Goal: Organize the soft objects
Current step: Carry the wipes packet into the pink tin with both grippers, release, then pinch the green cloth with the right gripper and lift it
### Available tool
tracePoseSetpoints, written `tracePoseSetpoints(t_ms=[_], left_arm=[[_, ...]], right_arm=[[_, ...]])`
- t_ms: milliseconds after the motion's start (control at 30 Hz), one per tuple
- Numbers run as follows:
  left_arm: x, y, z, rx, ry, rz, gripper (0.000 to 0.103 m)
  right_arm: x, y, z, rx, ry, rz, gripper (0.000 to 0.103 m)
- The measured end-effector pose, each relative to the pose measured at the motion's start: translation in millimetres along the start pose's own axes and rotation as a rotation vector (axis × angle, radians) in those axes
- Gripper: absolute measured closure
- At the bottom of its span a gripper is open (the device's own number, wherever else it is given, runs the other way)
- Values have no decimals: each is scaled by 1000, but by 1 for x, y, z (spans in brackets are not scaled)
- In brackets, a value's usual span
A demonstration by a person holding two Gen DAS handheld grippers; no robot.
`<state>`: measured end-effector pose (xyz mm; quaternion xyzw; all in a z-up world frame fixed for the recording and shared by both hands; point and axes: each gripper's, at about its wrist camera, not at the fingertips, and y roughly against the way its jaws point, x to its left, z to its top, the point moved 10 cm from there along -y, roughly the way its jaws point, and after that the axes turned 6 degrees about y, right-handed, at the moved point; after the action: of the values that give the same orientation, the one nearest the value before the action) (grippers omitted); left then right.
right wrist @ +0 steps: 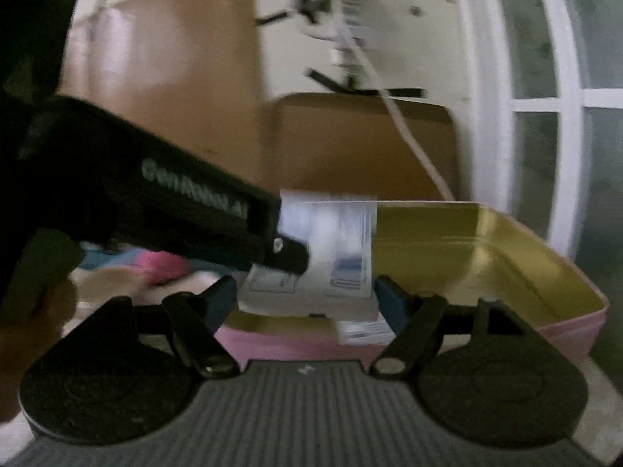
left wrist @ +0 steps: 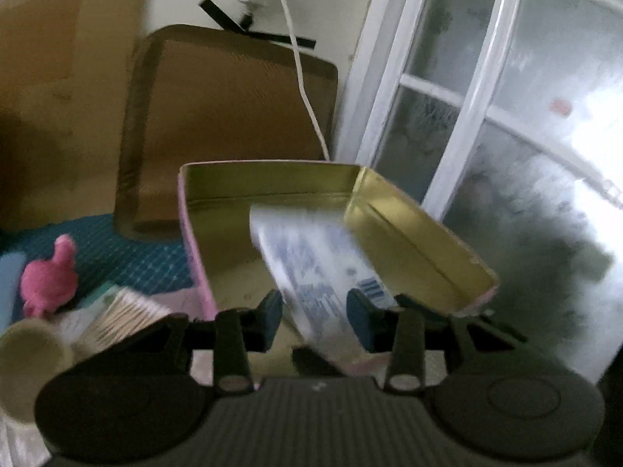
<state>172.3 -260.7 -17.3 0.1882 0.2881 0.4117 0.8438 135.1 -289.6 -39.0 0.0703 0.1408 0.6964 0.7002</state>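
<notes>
A pink tin box with a gold inside [left wrist: 272,186] stands open ahead, also in the right wrist view [right wrist: 506,241]. My left gripper [left wrist: 315,315] is shut on a white-and-blue soft packet [left wrist: 311,268] and holds it tilted over the box. In the right wrist view the left gripper's black body [right wrist: 175,198] reaches in from the left with that packet [right wrist: 331,241]. My right gripper [right wrist: 307,299] is open, its blue pads either side of the packet's lower edge, just over the box's near wall.
A pink plush toy [left wrist: 48,276], a pack of cotton swabs [left wrist: 124,311] and a cream cup [left wrist: 29,354] lie left of the box on a blue quilted mat [left wrist: 128,257]. A brown board [left wrist: 233,116], a white cable [left wrist: 303,78] and a window [left wrist: 506,116] stand behind.
</notes>
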Motion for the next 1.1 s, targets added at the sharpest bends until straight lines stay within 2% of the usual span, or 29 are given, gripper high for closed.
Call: tracePoseSetpoints(t_ms=[67, 100, 167, 233, 267, 300, 333, 367, 400, 500, 633, 733, 800, 867, 900, 933, 967, 1000, 1100], left_arm=[[-7, -22, 0, 3, -28, 43, 60], [-8, -28, -1, 6, -36, 64, 60], [-6, -27, -2, 1, -19, 90, 61], [0, -10, -1, -25, 9, 65, 59], [6, 5, 0, -48, 15, 62, 56], [12, 18, 1, -72, 17, 65, 55], [20, 33, 2, -96, 20, 74, 55], [32, 51, 0, -120, 25, 94, 55], [44, 67, -3, -137, 33, 111, 55], [82, 107, -22, -155, 77, 169, 55], [130, 136, -67, -97, 154, 252, 56], [155, 141, -97, -35, 228, 278, 56], [164, 144, -109, -17, 268, 272, 56], [169, 147, -116, -9, 287, 270, 55], [171, 148, -118, -7, 290, 269, 55], [171, 150, -119, -7, 291, 265, 55], [171, 151, -120, -9, 293, 259, 55], [171, 153, -120, -14, 295, 251, 55], [176, 160, -123, -24, 317, 232, 55]], right_arm=[[-16, -12, -8, 27, 4, -77, 15], [-22, -15, -10, 27, -11, -99, 14], [-32, -10, -12, 3, -63, -90, 14], [-32, 5, -8, -48, -106, -66, 15], [-30, 11, -5, -71, -115, -50, 20], [-25, 21, -2, -99, -124, -27, 32], [-19, 29, -1, -111, -131, 4, 39], [-9, 38, -1, -116, -138, 52, 49], [1, 44, -2, -116, -141, 100, 53], [40, 49, -11, -57, -107, 255, 61], [86, 45, -27, 42, 1, 351, 60], [109, 34, -33, 108, 70, 374, 55], [120, 25, -39, 148, 107, 381, 46], [131, 15, -50, 213, 132, 377, 47], [134, 9, -56, 243, 129, 381, 50], [137, 8, -57, 236, 130, 369, 57], [142, 8, -56, 239, 142, 366, 88], [147, 8, -54, 244, 134, 374, 98], [180, 20, -54, 254, 98, 478, 98]])
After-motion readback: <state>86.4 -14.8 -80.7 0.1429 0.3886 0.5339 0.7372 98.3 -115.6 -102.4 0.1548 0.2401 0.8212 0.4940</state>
